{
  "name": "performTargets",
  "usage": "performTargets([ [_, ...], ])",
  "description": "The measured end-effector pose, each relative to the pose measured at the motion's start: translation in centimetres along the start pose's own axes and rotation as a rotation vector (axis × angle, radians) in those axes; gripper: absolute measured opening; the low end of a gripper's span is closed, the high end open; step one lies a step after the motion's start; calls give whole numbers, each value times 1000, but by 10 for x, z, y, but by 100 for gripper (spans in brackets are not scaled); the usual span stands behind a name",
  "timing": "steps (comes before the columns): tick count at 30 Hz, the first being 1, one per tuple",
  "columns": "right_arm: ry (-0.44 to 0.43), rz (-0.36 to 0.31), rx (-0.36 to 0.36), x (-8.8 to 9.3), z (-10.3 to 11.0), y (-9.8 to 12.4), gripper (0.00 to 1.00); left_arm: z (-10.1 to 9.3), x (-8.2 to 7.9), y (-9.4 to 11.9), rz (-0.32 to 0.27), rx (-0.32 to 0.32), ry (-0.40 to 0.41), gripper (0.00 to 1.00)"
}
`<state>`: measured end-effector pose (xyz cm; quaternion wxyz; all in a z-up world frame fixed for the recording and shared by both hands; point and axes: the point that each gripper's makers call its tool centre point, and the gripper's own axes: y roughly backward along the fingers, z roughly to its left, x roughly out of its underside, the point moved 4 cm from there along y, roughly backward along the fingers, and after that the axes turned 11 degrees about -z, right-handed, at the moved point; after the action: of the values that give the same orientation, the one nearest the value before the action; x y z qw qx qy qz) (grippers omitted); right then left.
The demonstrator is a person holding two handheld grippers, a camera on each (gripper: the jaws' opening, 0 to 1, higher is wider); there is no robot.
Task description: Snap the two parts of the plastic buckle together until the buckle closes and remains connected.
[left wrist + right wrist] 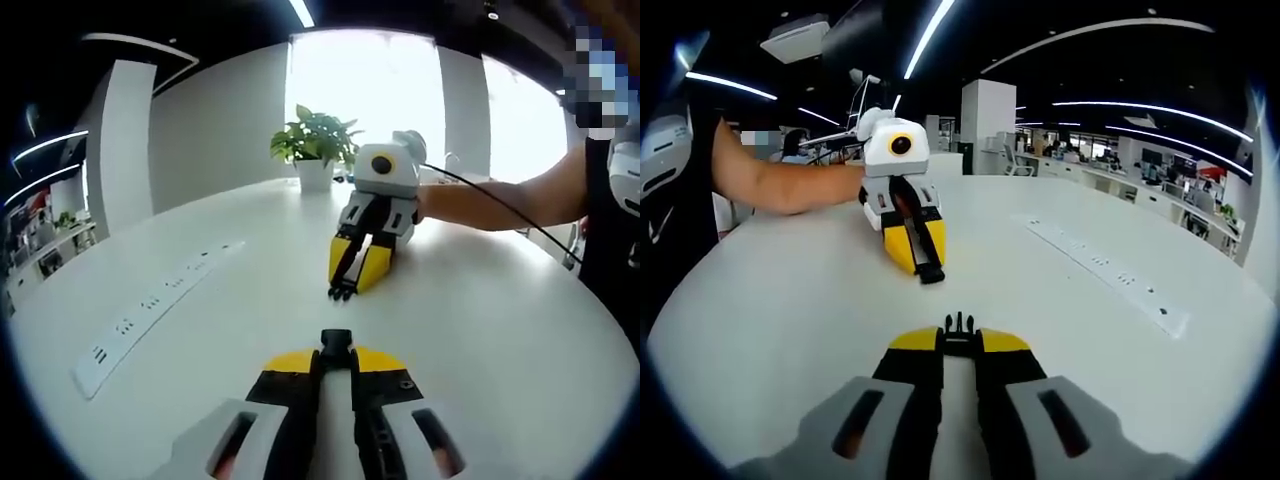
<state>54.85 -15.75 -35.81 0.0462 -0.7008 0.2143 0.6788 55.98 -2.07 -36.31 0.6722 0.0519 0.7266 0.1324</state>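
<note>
My right tool [958, 335] pinches the pronged buckle half [958, 323] low over the white counter [790, 300]. Across from me, my left tool [927, 262] grips the other half [930, 271], well apart. A power strip [1105, 272] lies to the right.

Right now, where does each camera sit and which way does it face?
Left gripper view: rides on the left gripper, which holds the socket half; faces across the white table to the right gripper, a plant and bright windows; a forearm shows.
Right gripper view: rides on the right gripper, which holds the pronged half; faces the left gripper and the office; a forearm shows.
Shared: table, both grippers, power strip.
</note>
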Motion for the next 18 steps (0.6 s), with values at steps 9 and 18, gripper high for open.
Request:
performTargets([
  [9, -1, 0, 2, 0, 0, 1, 11, -3, 0, -1, -7, 2, 3, 9],
  [18, 7, 2, 1, -1, 1, 1, 11, -2, -1, -1, -4, 2, 16, 9],
])
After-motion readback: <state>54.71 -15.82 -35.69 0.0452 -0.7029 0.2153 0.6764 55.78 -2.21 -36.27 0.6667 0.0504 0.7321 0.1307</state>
